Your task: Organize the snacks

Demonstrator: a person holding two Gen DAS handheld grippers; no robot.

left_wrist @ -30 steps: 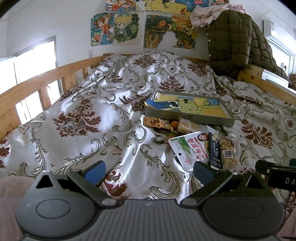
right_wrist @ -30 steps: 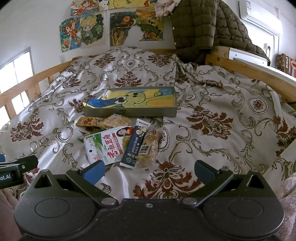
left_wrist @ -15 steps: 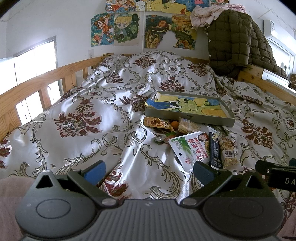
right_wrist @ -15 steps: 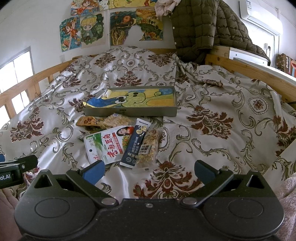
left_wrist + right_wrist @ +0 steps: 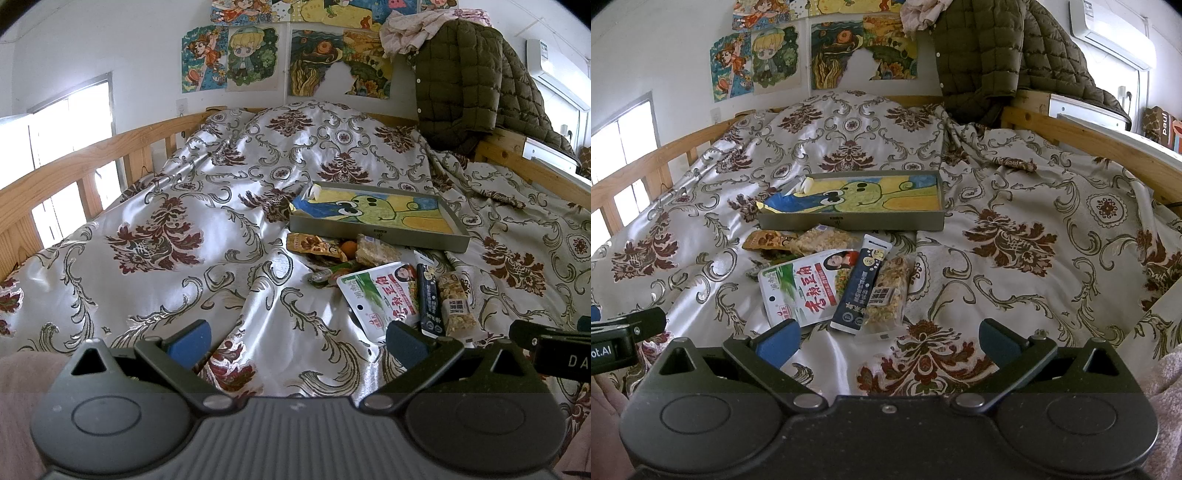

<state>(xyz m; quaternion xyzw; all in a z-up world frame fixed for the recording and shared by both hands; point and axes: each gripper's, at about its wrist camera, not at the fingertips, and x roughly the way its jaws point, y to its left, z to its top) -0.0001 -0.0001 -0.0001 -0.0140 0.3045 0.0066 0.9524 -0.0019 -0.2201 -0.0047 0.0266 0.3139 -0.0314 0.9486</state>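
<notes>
Left tongs (image 5: 295, 341) spread, empty, low over bed (image 5: 166, 229). Snacks heaped before tray (image 5: 849, 221): crinkly orange packet (image 5: 764, 240), white pouch (image 5: 805, 286) with red Chinese lettering, slick, take by edge; navy stick (image 5: 858, 286), print too small, probably coffee; brittle oat bar (image 5: 890, 290). Right tongs (image 5: 886, 341) spread, empty.

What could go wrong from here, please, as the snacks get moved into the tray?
1. The snacks overlap: the dark sachet lies between the white pouch and the granola bar, so a grip on one may drag its neighbours.
2. The packets lie flat on a slick, wrinkled bedspread; open fingers could pinch cloth or skid them away.
3. The tray sits on soft bedding and may tip when loaded.
</notes>
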